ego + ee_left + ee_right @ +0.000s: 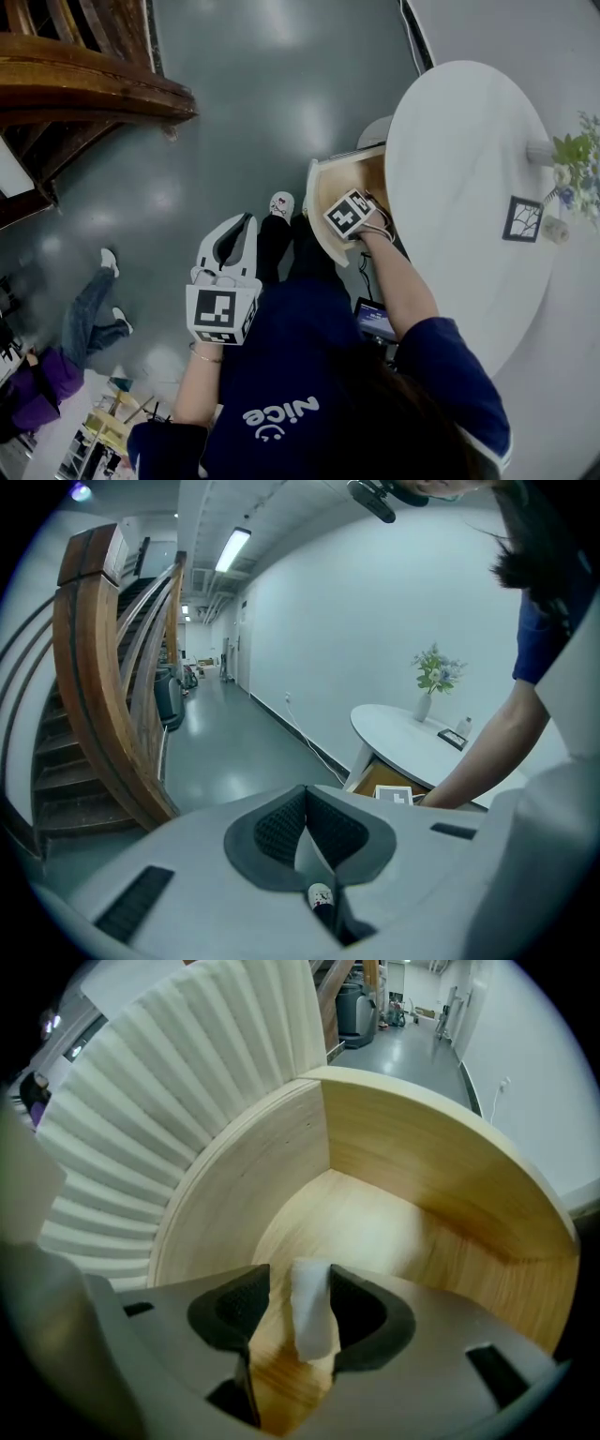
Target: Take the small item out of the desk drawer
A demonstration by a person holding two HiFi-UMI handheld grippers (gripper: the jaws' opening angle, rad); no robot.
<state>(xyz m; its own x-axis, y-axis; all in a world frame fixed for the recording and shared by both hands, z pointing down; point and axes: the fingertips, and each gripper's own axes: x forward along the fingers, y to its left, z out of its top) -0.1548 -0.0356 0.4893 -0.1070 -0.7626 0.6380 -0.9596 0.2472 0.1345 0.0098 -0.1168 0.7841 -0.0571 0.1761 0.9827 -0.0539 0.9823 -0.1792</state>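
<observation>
right gripper point(298, 1288) down in the wooden drawer point(422, 1176), fingers spread wide, small white item point(312, 1316) between them at lower centre, ungripped; left gripper point(307, 797) fingers closed, empty.

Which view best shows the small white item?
Right gripper view: the small white item sits between the right gripper's open jaws, inside the drawer. Head view: the gripper hides it. Left gripper view: not visible.
</observation>
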